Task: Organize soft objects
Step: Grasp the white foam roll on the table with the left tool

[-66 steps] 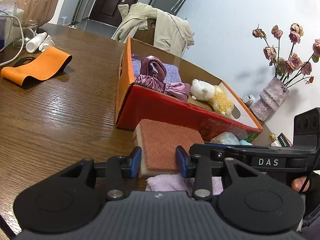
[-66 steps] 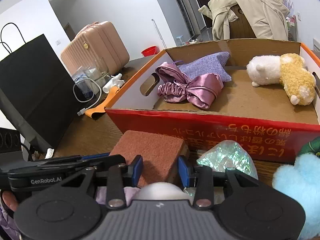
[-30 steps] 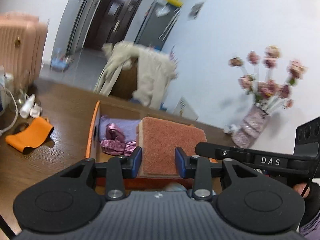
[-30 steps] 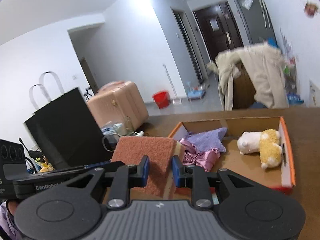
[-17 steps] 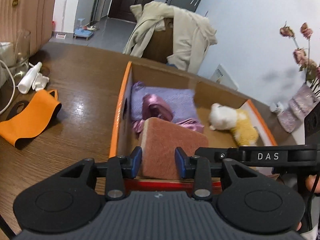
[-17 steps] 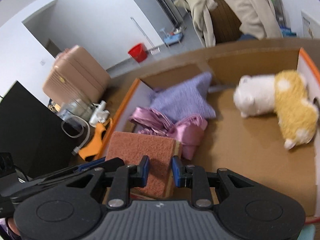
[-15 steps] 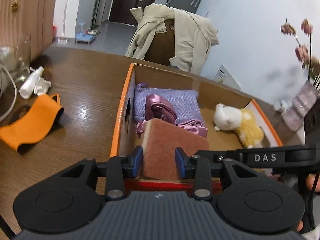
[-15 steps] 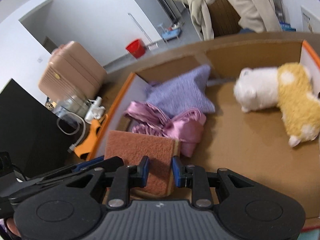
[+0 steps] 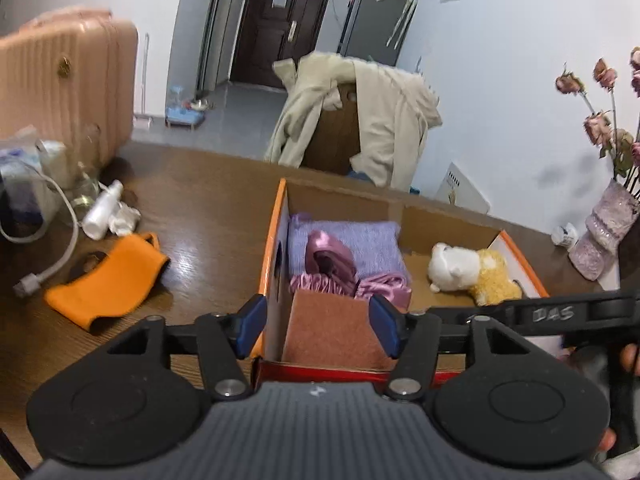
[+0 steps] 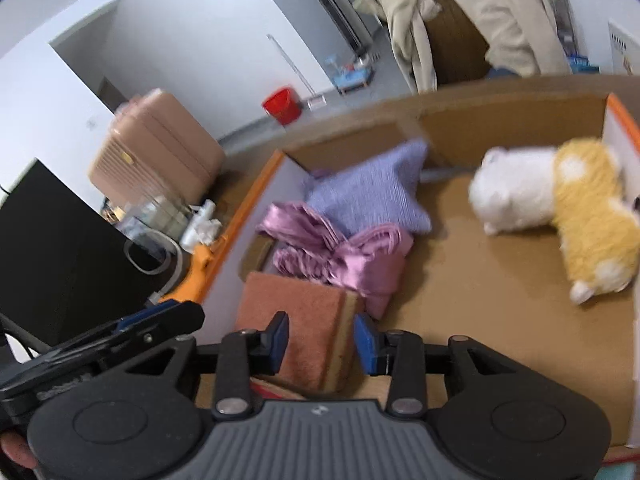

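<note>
A reddish-brown sponge with a yellow underside lies in the near left corner of the open cardboard box, also in the right wrist view. My left gripper is open, its blue pads wide of the sponge on both sides. My right gripper is open too, its pads just off the sponge's sides. In the box lie a purple cloth, pink satin fabric and a white-and-yellow plush toy.
On the wooden table left of the box lie an orange strap, a white bottle and a cable. A vase of dried flowers stands at the right. A chair with a beige coat stands behind the table.
Both grippers carried the sponge up from the table and into the box. Since half a second ago both have opened and let it go; it rests in the box corner.
</note>
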